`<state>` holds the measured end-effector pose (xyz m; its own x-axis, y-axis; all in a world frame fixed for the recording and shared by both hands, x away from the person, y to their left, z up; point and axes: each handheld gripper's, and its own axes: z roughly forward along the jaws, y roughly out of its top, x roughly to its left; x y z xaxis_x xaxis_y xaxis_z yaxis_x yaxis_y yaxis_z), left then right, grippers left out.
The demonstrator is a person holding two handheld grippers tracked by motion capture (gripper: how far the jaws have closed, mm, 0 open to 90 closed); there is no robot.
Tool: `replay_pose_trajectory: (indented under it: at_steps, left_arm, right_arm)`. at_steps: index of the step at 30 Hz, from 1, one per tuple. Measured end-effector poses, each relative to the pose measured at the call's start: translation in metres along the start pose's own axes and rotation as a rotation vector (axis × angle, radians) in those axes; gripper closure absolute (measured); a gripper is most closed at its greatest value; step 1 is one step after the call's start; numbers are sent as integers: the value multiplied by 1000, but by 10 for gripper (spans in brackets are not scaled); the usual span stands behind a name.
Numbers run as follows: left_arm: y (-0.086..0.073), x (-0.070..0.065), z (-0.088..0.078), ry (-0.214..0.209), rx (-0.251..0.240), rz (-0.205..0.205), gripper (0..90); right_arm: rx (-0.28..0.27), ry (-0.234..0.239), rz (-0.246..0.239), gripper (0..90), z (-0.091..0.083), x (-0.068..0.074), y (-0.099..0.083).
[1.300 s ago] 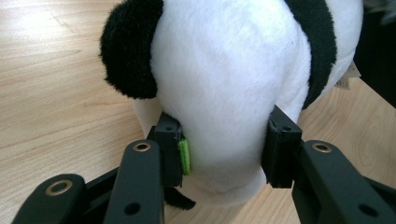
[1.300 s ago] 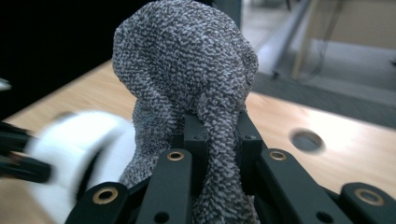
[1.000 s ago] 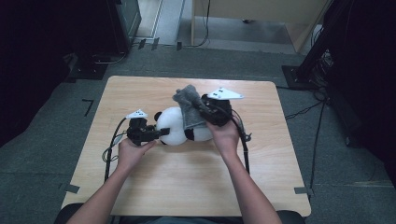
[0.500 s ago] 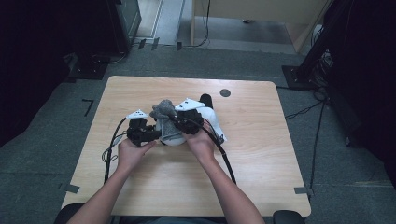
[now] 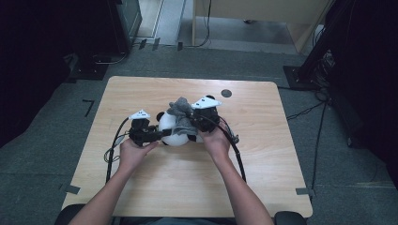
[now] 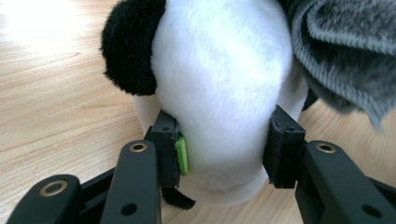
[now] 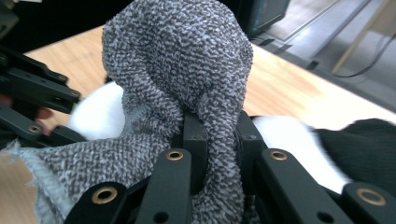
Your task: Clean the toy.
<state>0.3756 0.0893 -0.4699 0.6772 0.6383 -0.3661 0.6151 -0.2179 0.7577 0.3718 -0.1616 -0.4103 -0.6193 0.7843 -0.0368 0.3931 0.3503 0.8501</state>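
- Left gripper (image 6: 224,161) has the panda plush (image 5: 174,132) clamped on both sides and pinned to the counter (image 5: 155,187), same spot as a second ago.
- Right gripper (image 7: 219,133), jaws pinched on the grey cloth (image 7: 187,70), has swung in from the right and dropped.
- Cloth now lies on the panda's top, so wiping or covering looks about to start.

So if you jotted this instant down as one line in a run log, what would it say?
left hand-held gripper: shut on panda plush | right hand-held gripper: shut on grey cloth | cloth over plush | table
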Motion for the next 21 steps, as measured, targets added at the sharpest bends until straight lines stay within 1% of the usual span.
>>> replay_pose_trajectory:
  at_steps: [2, 5, 9, 12, 15, 18, 21]
  left_arm:
    - [0, -1, 0, 2, -4, 7, 559]
    - [0, -1, 0, 0, -4, 10, 557]
    - [0, 2, 0, -8, 1, -2, 556]
    - [0, 2, 0, -8, 1, 0, 556]
    - [0, 3, 0, -9, 1, -1, 556]
    - [0, 4, 0, -10, -1, -2, 556]
    - [1, 4, 0, -12, 2, 6, 556]
  right_arm:
    - [-4, -20, -8, 801, -5, -3, 0]
    - [-12, -28, 3, 800, -11, -8, -1]
    - [-26, -45, 26, 800, -20, -19, -2]
    - [-38, -55, 57, 800, -28, -30, -4]
    - [-41, -74, 73, 800, -35, -41, -7]
    - [-51, -70, 103, 800, -41, -52, -13]
    - [-60, -47, 132, 800, -46, -60, -20]
